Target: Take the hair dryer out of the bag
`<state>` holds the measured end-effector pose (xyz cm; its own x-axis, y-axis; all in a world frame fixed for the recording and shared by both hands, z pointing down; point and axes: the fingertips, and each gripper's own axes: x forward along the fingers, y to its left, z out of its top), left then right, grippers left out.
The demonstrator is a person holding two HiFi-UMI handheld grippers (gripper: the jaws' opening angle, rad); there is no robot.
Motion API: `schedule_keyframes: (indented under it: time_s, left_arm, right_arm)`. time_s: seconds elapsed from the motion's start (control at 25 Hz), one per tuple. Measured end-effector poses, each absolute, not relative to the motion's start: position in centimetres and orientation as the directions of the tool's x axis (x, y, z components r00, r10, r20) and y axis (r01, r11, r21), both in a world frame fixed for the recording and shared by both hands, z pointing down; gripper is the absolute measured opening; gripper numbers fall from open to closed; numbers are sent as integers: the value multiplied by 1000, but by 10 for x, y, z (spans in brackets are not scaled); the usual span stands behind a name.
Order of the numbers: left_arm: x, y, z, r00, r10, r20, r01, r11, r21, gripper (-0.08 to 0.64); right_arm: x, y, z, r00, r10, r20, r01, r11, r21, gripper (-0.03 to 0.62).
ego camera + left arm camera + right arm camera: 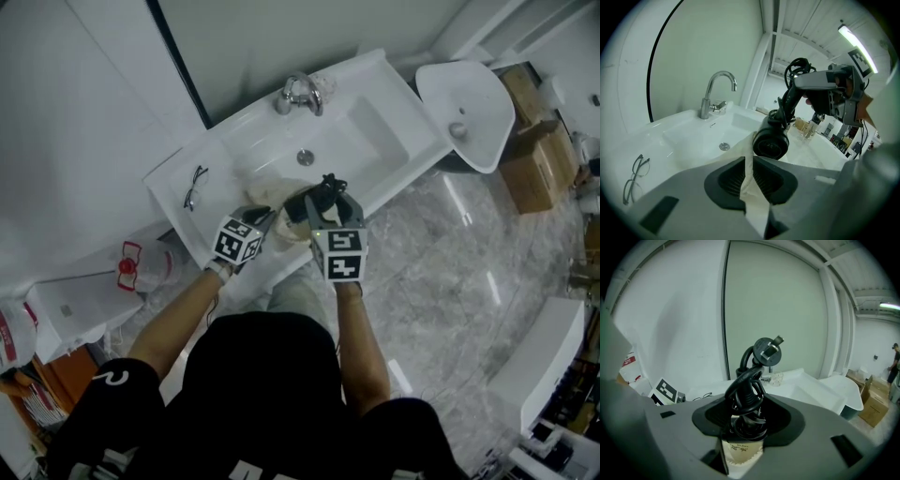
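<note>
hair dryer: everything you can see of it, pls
Black hair dryer, matte plastic by the look, round barrel end lowest. Its cord is coiled round the handle, plug on top. The right gripper's jaws clamp handle and cord, holding it above the sink, barrel at the cream bag's edge.

Two grippers are showing: one left gripper and one right gripper. One hair dryer and one bag are showing with them. One faucet, one drain and one pair of glasses are sitting on one washstand, and one loose basin is lying beside it.
</note>
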<state>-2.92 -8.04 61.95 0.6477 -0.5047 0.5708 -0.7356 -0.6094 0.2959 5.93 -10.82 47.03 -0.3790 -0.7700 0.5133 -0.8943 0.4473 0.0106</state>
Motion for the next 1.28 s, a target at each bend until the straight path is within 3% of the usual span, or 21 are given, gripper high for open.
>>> schedule_keyframes:
  time_s: [0.68, 1.28]
  left_arm:
    - [-5, -124, 580, 608, -598, 522, -785, -551, 282, 35]
    - [157, -256, 513, 664, -625, 411, -734, -649, 199, 32]
  right_arm:
    - [136, -161, 449, -361, -807, 468, -909, 416, 16, 190]
    - [298, -300, 488, -286, -821, 494, -933, 355, 49, 190]
